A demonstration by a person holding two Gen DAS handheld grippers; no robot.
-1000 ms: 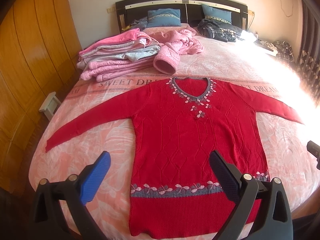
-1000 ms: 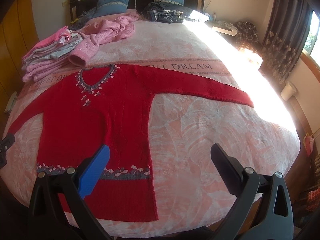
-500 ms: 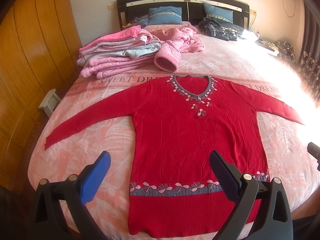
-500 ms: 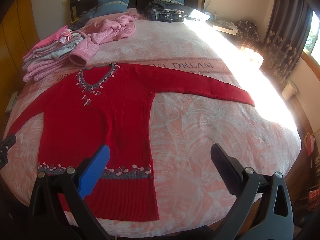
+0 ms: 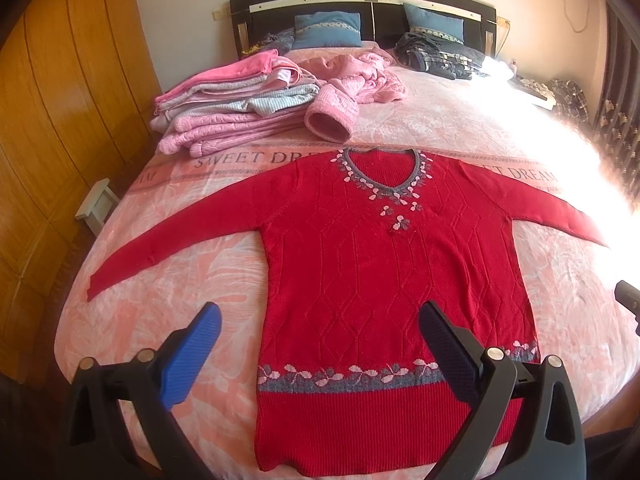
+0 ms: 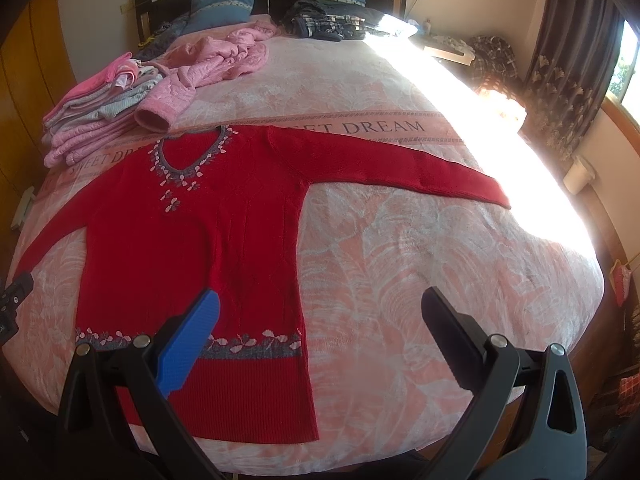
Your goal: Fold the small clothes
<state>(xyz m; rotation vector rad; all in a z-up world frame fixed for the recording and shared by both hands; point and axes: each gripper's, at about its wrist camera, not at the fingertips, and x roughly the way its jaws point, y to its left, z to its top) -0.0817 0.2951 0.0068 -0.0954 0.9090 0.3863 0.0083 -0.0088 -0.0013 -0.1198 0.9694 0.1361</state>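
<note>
Left wrist view: a red knitted sweater [image 5: 384, 272] lies flat and face up on a bed covered by a pink leaf-patterned bedspread [image 5: 168, 312]. Both sleeves are spread wide to the left and right, and the hem lies at the near edge of the bed. A grey band with pale pink flowers runs across the sweater just above the hem, and the same trim circles the V neckline at the far end. The left gripper [image 5: 318, 334] hangs above the near part of the sweater, its blue finger and black finger spread wide apart with nothing between them.

Right wrist view: the right gripper [image 6: 320, 320] hovers over the near right part of the bed, jaws likewise released and empty. Its blue finger is above the sweater's lower right side, and its black finger is above bare bedspread. The sweater's right sleeve stretches far right toward a patch of strong sunlight.

Beyond the sweater's neckline, on the far left of the bed, sits a stack of folded pink and grey clothes [image 5: 228, 112]. Just right of it lies a crumpled pink quilted garment [image 5: 352, 80], one cuff close to the sweater's collar. Two blue pillows [image 5: 327, 31] lean against the dark headboard [image 5: 360, 0], with a heap of dark plaid clothing [image 5: 436, 54] near them. Wooden wardrobe panels [image 5: 60, 112] stand along the left.
</note>
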